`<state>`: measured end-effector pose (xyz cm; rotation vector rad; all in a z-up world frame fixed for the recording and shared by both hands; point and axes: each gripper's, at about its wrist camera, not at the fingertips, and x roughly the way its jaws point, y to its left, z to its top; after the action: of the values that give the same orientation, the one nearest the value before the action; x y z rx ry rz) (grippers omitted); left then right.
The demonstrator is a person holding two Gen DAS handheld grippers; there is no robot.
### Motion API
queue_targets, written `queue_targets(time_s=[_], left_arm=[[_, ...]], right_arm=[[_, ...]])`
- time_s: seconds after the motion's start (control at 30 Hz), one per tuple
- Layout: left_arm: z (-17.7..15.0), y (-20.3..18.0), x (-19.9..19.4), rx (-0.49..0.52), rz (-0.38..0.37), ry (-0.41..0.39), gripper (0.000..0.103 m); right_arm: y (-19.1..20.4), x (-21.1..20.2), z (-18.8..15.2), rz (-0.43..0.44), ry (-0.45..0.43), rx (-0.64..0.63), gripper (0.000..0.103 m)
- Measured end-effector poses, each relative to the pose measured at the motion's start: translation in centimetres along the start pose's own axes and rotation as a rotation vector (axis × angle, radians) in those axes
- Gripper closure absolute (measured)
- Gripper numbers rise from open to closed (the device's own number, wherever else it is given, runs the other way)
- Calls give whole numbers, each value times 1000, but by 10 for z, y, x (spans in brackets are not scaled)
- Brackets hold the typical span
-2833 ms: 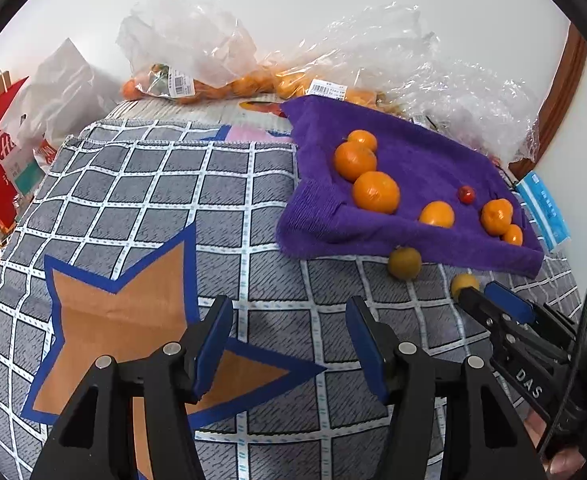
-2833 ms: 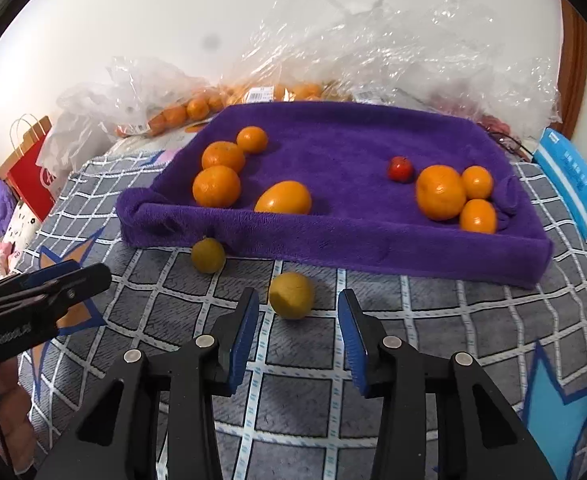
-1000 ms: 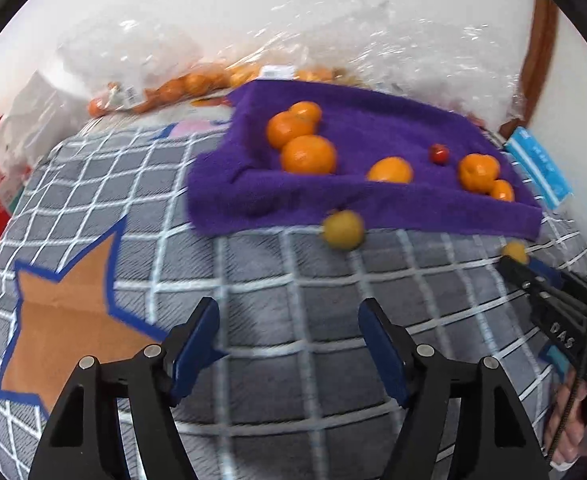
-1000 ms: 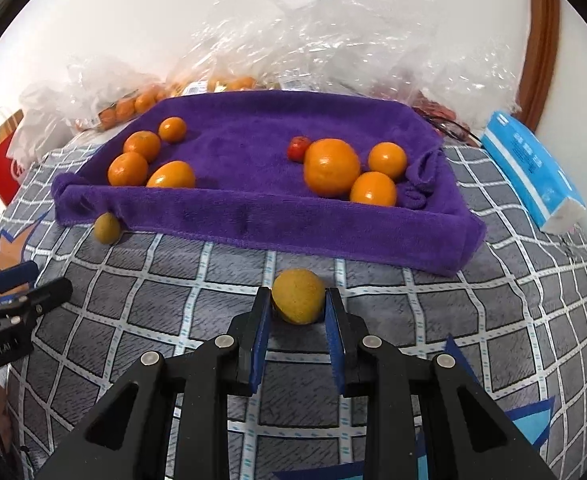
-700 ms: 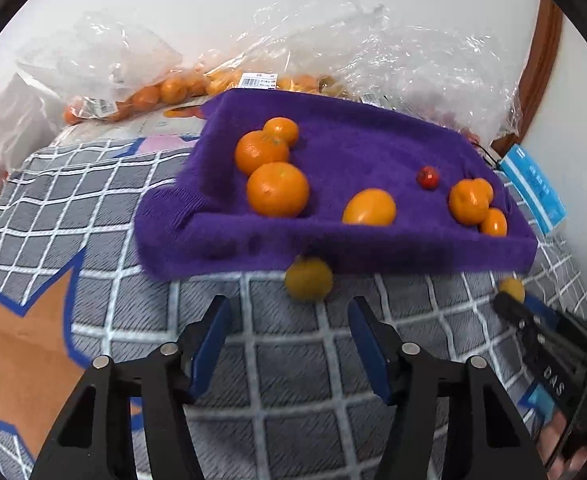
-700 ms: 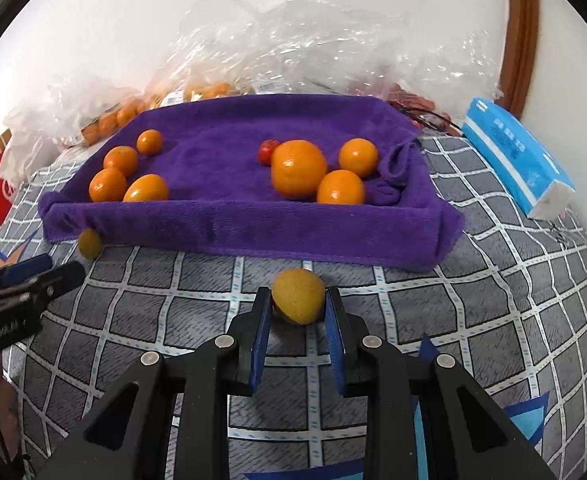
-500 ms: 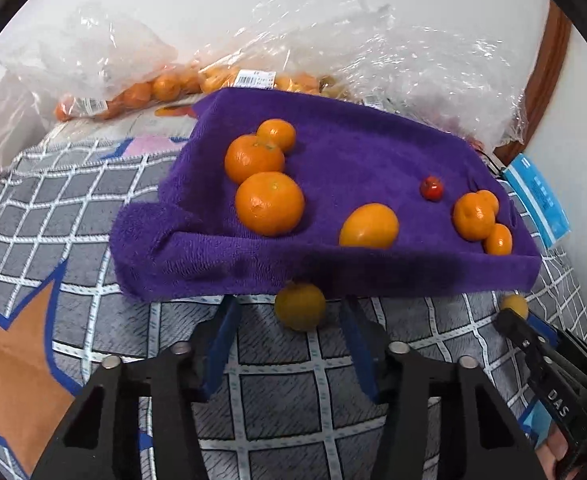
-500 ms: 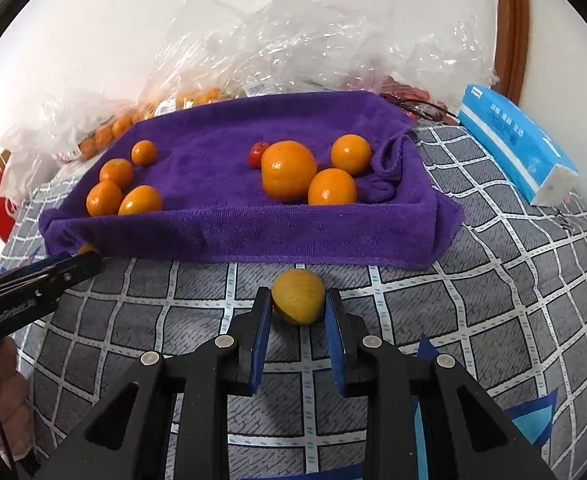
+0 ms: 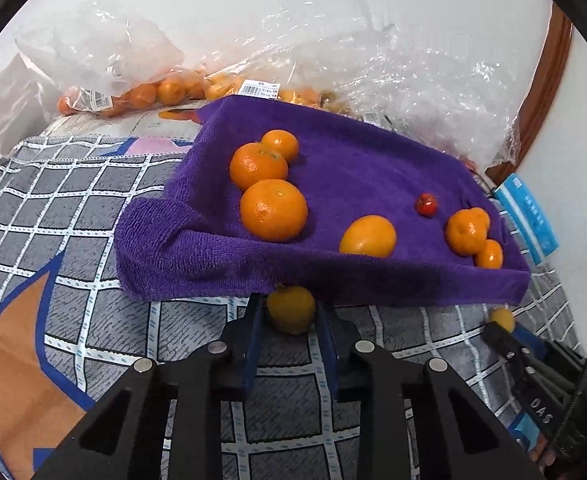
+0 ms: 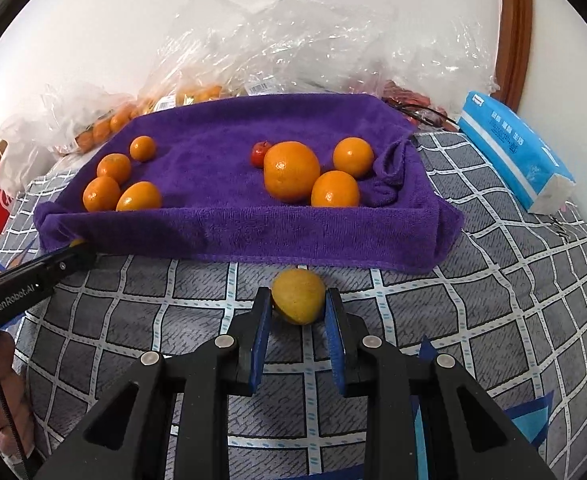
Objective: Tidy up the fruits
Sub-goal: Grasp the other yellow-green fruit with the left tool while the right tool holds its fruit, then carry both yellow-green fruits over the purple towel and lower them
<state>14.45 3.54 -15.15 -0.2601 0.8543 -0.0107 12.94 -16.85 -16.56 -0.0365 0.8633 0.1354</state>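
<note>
1. Left wrist view: the left gripper (image 9: 289, 316) has its blue-padded fingers (image 9: 250, 344) either side of a small dull-yellow round fruit (image 9: 291, 309). The pads sit close on both flanks, but contact cannot be confirmed, so whether they grip it I cannot tell.
2. That fruit lies on the grey checked cloth with orange star pattern (image 9: 93, 216), touching the near edge of the folded purple terry towel (image 9: 197, 248).
3. Right wrist view: the right gripper (image 10: 298, 308) is closed on a second dull-yellow round fruit (image 10: 298, 295), pads pressing both sides. It sits just in front of the towel edge; whether it is lifted off the cloth is not clear.
4. On the towel lie two groups of orange mandarins (image 10: 291, 171) and one small red fruit (image 10: 258, 153). Clear plastic bags of oranges (image 9: 133, 92) lie behind, and a blue tissue pack (image 10: 513, 152) to the right.
5. Handling judgement: both yellow fruits look light, firm-skinned, smooth and prone to rolling. Hold across the widest middle with moderate pressure; excess squeeze risks bruising, and an off-centre hold risks the fruit squirting out.
6. Judged step: carry each onto the towel.
</note>
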Motion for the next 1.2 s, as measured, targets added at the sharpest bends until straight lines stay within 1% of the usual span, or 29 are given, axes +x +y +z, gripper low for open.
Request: queue_targets(time_s=[0.07,0.17,0.23,0.3,0.37,0.5,0.63,0.73,0.83,0.97,1.07,1.2], left_arm=[[0,1,1,-10,-19,3,78],[1,4,-1,-28,-25,-10,78],[0,4,-2,-32,-14,-16,78],[0,1,-3,-9,-12,-9,78],[-2,-4,-5,20,10,-10,78],[-7,-10,-11,71,40,-13,78],[-10,-10,-18,75,23,-17,78],[-11,-13,-22,91,26,-30,78],[-11,-12,-28,84,5,-54,78],[-9,-9,-32,63,-2,-69,78],[-7,-6,-36,46,-11,-77,78],[-3,-4,-38,45,3,-77,78]], right_arm=[[1,0,0,-7,1,-3,76],[0,0,-1,-15,0,7,76],[-2,-2,-2,-28,-8,19,76],[-4,-5,-3,-24,-22,33,76],[-7,-7,-3,-21,-30,45,76],[-8,-8,-4,-51,-15,66,76],[-6,-11,-7,-40,-12,71,76],[-5,-14,-12,-18,3,89,76],[-3,-19,-16,-11,7,98,76],[-4,-29,-18,6,-4,113,76],[-4,-35,-16,-4,-21,112,76],[-5,-43,-12,-6,-37,124,76]])
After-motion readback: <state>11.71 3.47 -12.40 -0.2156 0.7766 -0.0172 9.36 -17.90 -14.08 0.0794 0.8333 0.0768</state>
